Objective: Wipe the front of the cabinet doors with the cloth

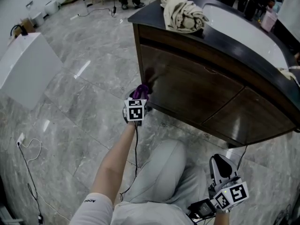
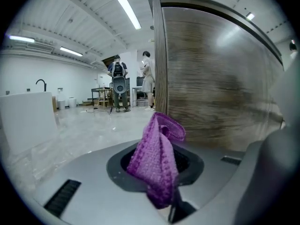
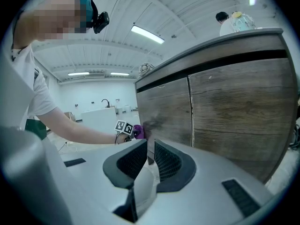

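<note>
The left gripper clamps the bunched purple knitted cloth at the left end of the dark wooden cabinet door — likely a stroke's starting corner. The right gripper waits near right, nearly closed and empty — unneeded.

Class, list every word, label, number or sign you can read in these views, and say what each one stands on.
No text can be read for certain.
Sleeve: small dark print, too small to read.
Left marker cube, on the left hand-held gripper: square pattern, no letters.
Right marker cube, on the right hand-held gripper: square pattern, no letters.
</note>
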